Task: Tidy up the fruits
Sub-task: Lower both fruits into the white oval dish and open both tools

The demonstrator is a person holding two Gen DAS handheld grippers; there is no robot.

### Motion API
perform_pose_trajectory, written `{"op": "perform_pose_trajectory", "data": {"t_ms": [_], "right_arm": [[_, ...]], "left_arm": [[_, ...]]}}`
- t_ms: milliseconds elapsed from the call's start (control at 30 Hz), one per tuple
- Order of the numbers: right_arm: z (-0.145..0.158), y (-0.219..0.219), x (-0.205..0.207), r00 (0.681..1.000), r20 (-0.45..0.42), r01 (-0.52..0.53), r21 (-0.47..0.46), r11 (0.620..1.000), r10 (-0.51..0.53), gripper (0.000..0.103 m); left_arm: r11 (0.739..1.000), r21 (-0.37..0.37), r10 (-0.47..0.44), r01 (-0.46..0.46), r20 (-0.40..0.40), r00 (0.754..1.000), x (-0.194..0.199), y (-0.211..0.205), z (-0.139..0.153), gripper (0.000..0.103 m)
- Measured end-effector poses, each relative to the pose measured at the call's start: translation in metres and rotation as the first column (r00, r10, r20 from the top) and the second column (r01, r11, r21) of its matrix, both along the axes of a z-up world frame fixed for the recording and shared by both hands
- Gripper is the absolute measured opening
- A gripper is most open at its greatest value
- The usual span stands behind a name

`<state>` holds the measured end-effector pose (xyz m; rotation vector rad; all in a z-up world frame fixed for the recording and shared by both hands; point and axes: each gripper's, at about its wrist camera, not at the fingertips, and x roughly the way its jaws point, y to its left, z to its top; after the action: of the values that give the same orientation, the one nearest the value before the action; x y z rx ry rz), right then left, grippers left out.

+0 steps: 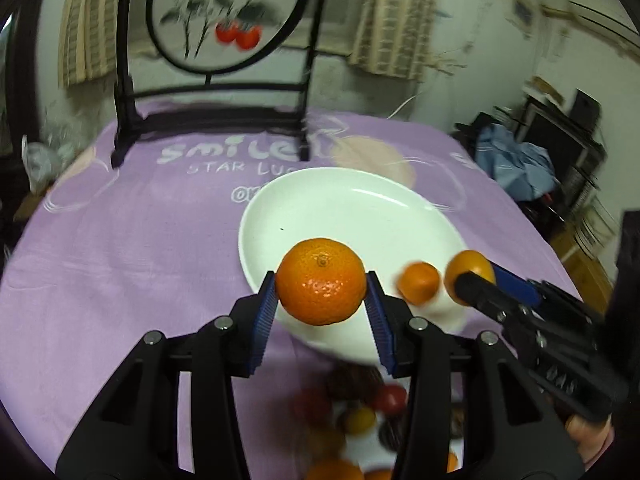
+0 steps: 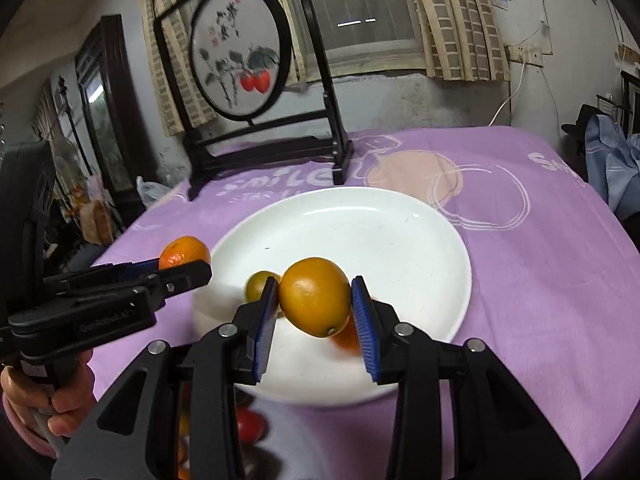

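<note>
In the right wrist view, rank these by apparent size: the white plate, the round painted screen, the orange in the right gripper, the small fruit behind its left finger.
1. White plate
2. Round painted screen; it stands farther back, so its true size is unsure
3. Orange in the right gripper, enlarged by nearness
4. Small fruit, partly hidden
</note>
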<state>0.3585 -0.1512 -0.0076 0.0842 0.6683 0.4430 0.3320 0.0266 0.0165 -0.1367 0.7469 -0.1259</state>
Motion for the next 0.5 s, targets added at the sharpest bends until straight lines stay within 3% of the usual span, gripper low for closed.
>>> {"op": "perform_pose_trajectory", "data": {"t_ms": [267, 367, 400, 500], "right_arm": [[-0.013, 0.006, 0.02, 0.999, -0.047, -0.009, -0.023, 1.0, 0.008, 0.038], [-0.002, 0.001, 0.008, 0.999, -0.034, -0.01, 0.0, 1.0, 0.01, 0.046], [0.003, 0.0, 0.003, 1.0, -0.022, -0.011, 0.01, 1.0, 0.011, 0.05], [0.015, -0.007, -0.015, 1.0, 0.006, -0.023, 0.028, 0.999, 0.023, 0.054]], "left_arm": [[0.999, 0.05, 0.008, -0.002, -0.115, 0.993, 0.041, 0.002, -0.036, 0.045], [0.999, 0.054, 0.004, 0.003, -0.128, 0.992, 0.044, 0.002, -0.04, 0.045], [0.999, 0.054, 0.004, 0.003, -0.128, 0.992, 0.043, 0.003, -0.04, 0.049], [0.998, 0.059, 0.008, -0.003, -0.084, 0.996, 0.029, 0.003, -0.025, 0.076]]}}
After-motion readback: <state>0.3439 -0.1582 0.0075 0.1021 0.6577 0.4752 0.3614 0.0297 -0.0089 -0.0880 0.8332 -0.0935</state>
